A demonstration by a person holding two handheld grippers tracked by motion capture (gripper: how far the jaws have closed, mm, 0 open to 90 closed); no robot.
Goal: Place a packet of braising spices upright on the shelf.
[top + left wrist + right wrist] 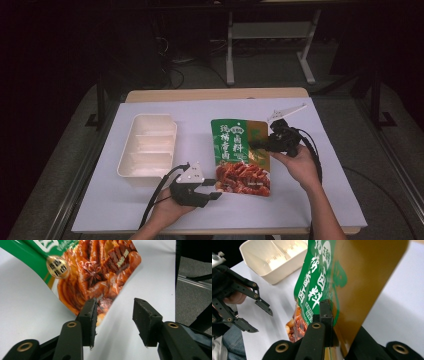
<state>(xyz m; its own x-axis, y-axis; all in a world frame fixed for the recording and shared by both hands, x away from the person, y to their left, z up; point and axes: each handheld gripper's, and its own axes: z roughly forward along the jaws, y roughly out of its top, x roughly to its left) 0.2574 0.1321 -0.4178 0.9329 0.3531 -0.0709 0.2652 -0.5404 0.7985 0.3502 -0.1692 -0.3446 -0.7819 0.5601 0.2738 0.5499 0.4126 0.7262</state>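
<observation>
A green and orange food pouch with a picture of braised meat sits mid-table on the white sheet. My right gripper is shut on its right edge. In the right gripper view the jaws pinch the pouch, which tilts up off the table. My left gripper is open at the pouch's lower left corner. In the left gripper view the jaws stand apart. The pouch's corner lies beside the left jaw, and neither pad presses on it.
A cream divided tray stands empty at the left of the white sheet; it also appears in the right gripper view. The table's wooden edge runs along the back, with dark floor and a metal stand beyond.
</observation>
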